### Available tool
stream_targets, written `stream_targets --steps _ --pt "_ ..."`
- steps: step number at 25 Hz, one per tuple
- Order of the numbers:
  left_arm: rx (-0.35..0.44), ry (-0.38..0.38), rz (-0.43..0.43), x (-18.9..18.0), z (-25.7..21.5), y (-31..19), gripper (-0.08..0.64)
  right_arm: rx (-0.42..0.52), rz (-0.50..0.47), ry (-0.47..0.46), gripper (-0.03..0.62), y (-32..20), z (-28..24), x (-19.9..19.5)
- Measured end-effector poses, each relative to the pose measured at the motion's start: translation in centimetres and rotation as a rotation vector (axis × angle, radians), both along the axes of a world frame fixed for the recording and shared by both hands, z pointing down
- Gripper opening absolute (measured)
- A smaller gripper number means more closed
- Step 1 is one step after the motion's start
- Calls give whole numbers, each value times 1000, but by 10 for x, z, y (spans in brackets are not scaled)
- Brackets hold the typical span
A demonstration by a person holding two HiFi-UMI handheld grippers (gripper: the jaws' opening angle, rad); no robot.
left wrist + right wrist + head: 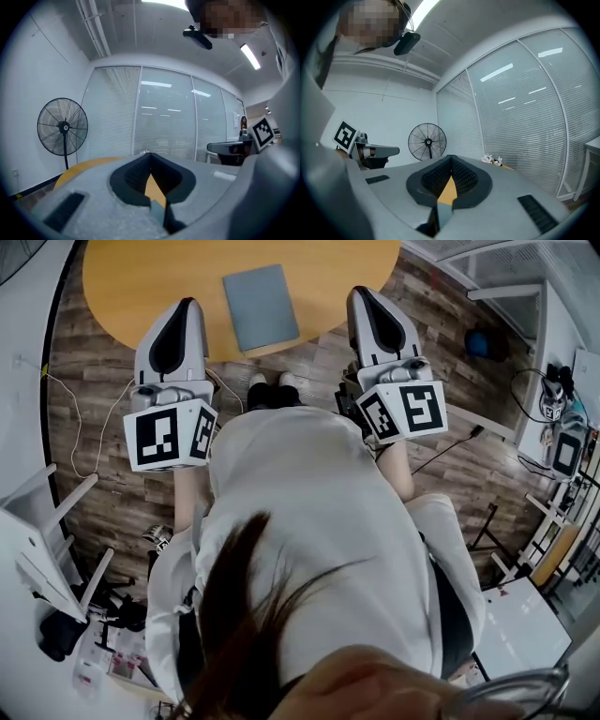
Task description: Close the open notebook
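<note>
Appears done: notebook [261, 306] closed by the desk [131, 282] near edge; left tongs [189, 304] and right tongs [362, 292] pinched together, holding nothing.

I see even, bright light from ceiling strips [250, 55], reflected in the glass wall [520, 98]; heavy fisheye bending, dark corners.

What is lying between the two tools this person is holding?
In the head view, a closed grey notebook lies flat on the round table between the left tool and the right tool, touching neither.
</note>
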State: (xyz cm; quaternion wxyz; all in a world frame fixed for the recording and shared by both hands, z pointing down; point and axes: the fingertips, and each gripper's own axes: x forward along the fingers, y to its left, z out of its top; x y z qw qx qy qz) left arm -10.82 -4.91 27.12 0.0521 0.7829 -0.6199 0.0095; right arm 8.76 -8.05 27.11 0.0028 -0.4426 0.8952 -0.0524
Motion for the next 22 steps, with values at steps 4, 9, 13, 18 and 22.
stream_targets --steps 4,9,13,18,22 --pt "-9 15 -17 0 2 14 15 8 -4 22 2 13 -2 3" --pt "0 16 -24 4 5 22 15 -2 18 27 2 22 1 15" --pt "9 33 -21 17 10 23 15 4 23 29 2 26 4 25" --pt "27 31 -17 31 10 30 15 -5 19 24 2 31 12 34" --pt "44 34 -19 39 7 31 15 8 12 13 2 33 9 39"
